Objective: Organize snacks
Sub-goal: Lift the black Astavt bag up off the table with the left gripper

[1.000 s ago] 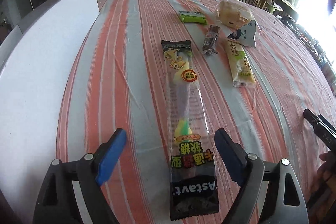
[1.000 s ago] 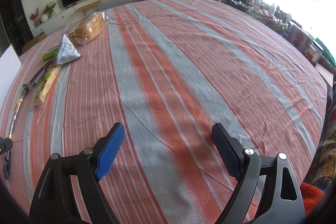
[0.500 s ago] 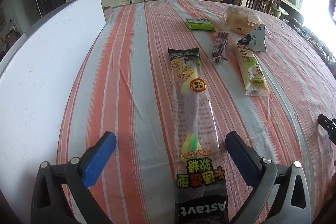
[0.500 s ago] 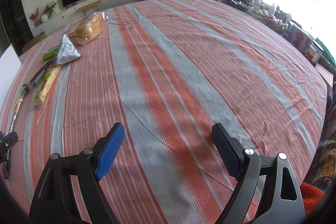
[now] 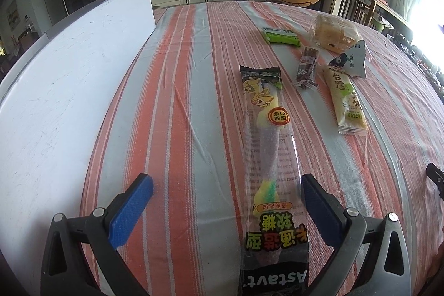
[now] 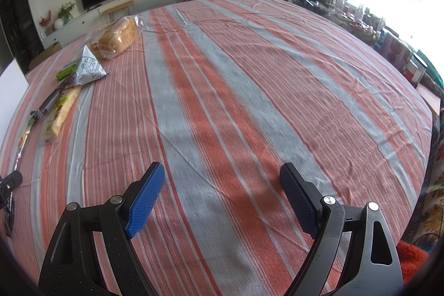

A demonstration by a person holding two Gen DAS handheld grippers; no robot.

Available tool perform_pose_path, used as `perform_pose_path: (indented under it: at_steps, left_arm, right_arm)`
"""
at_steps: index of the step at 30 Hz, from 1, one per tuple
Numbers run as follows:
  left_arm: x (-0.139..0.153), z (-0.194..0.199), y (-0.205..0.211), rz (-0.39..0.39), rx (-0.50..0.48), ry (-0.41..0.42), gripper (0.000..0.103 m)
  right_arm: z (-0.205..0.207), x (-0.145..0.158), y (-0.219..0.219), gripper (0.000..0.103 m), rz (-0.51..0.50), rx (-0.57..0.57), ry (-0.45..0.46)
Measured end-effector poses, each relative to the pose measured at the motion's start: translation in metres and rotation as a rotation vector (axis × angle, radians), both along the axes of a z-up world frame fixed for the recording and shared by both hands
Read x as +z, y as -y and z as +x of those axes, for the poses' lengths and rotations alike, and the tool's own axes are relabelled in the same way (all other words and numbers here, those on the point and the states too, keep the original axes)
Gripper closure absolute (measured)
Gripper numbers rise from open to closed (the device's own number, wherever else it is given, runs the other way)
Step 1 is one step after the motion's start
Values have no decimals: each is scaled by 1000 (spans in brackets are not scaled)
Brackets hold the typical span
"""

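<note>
A long clear soft-candy packet [image 5: 266,157] with black ends lies lengthwise on the striped tablecloth [image 5: 180,101]. Its near part lies between the fingers of my left gripper [image 5: 226,179], close to the right finger and untouched by either pad. That gripper stands wide open. Beyond it lie a yellow-green packet [image 5: 347,101], a dark bar [image 5: 306,67], a triangular pouch [image 5: 351,61], a green packet [image 5: 281,36] and a bagged bread loaf [image 5: 334,32]. My right gripper [image 6: 222,171] is open over bare cloth, with the snacks far off to its left.
A large white board [image 5: 55,74] lies along the left side of the table. Chairs and a cluttered sideboard [image 6: 360,21] stand past the table's far right edge. The bread loaf [image 6: 118,36] and the pouch [image 6: 90,65] show in the right wrist view.
My left gripper's jaws have spread wider, and its view has tipped up a little, so the candy packet's near end now runs under the frame. The right gripper has not moved.
</note>
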State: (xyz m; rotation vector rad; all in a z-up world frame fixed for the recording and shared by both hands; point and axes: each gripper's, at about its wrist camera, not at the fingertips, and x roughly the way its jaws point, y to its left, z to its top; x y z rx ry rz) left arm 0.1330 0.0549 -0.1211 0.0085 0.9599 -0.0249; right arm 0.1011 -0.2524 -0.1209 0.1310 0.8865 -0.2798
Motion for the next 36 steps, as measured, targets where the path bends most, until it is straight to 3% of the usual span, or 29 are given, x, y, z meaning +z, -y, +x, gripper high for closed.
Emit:
perform_pose_path:
  at_steps: [27, 36]
  left_arm:
    - [-1, 1, 1, 1, -2, -3, 0]
    - [1, 16, 2, 7, -81, -139, 1]
  right_arm:
    - [0, 0, 0, 15, 0, 0, 0]
    - [0, 0, 0, 15, -1, 0, 0]
